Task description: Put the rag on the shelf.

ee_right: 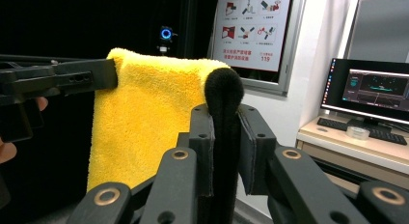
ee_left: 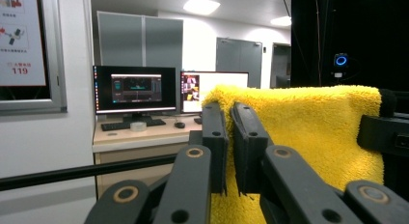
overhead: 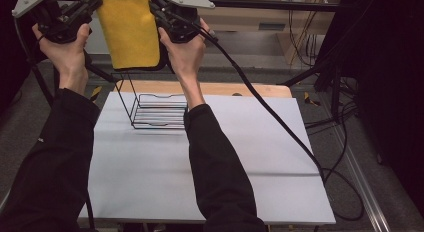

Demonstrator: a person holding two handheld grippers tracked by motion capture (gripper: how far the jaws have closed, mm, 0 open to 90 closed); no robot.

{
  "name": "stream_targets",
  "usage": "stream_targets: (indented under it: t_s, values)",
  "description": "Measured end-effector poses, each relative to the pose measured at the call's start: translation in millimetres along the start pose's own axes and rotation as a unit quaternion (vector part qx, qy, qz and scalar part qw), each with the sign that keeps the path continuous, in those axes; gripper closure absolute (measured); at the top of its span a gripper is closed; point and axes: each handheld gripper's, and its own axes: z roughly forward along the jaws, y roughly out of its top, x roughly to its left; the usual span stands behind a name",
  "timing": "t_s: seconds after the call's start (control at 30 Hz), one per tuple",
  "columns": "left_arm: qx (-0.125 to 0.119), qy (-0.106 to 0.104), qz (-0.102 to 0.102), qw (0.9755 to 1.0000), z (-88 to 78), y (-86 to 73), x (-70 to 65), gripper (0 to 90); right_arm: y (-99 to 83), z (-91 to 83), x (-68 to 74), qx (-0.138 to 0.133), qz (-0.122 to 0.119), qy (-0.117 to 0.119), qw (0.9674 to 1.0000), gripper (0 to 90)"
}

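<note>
Your left hand-held gripper (overhead: 92, 4) is clenched on the yellow towel (overhead: 129, 29) at its top left corner, up at eleven o'clock above the desk (overhead: 260, 157). The towel hangs spread between both tools, over the wire rack (overhead: 157, 112). Your right hand-held gripper (overhead: 156, 7) is clamped on its dark-edged right corner.

Black sleeves (overhead: 60, 157), black claws, seemingly brass-ringed pivots (ee_right: 107, 196).

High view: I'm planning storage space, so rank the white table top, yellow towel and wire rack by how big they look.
1. white table top
2. yellow towel, though held up nearer the camera, so it looks bigger
3. wire rack
</note>
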Motion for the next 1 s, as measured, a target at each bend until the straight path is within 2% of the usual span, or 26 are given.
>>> stream_targets:
  t_s: [0.07, 0.13, 0.2, 0.33, 0.57, 0.63, 0.9, 1.0]
  values:
    - [-0.001, -0.001, -0.003, 1.0, 3.0, -1.9, 2.1, 84.6, -2.2, 3.6, -2.2, 0.001, 0.001, -0.003, 1.0, 78.1]
    - [0.0, 0.003, 0.002, 1.0, 5.9, -4.6, 3.8, 84.6, -4.4, 7.1, -2.9, 0.002, 0.004, -0.005, 1.0, 78.1]
    - [0.004, 0.004, 0.0, 1.0, 8.1, -8.5, 6.8, 84.6, -7.2, 10.2, -3.2, 0.005, -0.004, -0.005, 1.0, 78.1]
    - [0.006, -0.004, -0.011, 0.9999, 10.6, -21.4, 12.8, 84.6, -16.4, 15.1, -4.6, 0.018, -0.008, -0.007, 0.9998, 78.1]
    - [0.021, -0.013, -0.002, 0.9997, 8.1, -41.6, 13.4, 84.6, -33.2, 14.9, -6.7, 0.033, -0.013, -0.003, 0.9994, 78.1]
    - [0.027, -0.014, 0.001, 0.9995, 6.7, -47.3, 12.9, 84.6, -40.2, 14.0, -7.2, 0.045, -0.021, -0.002, 0.9988, 78.0]
    - [0.041, -0.022, 0.009, 0.9989, 0.0, -62.2, 12.9, 84.6, -54.1, 9.8, -6.4, 0.057, -0.018, 0.008, 0.9982, 78.0]
    - [0.05, -0.026, 0.017, 0.9983, -1.3, -67.7, 12.3, 84.6, -61.7, 7.9, -6.5, 0.071, -0.014, 0.01, 0.9973, 78.0]
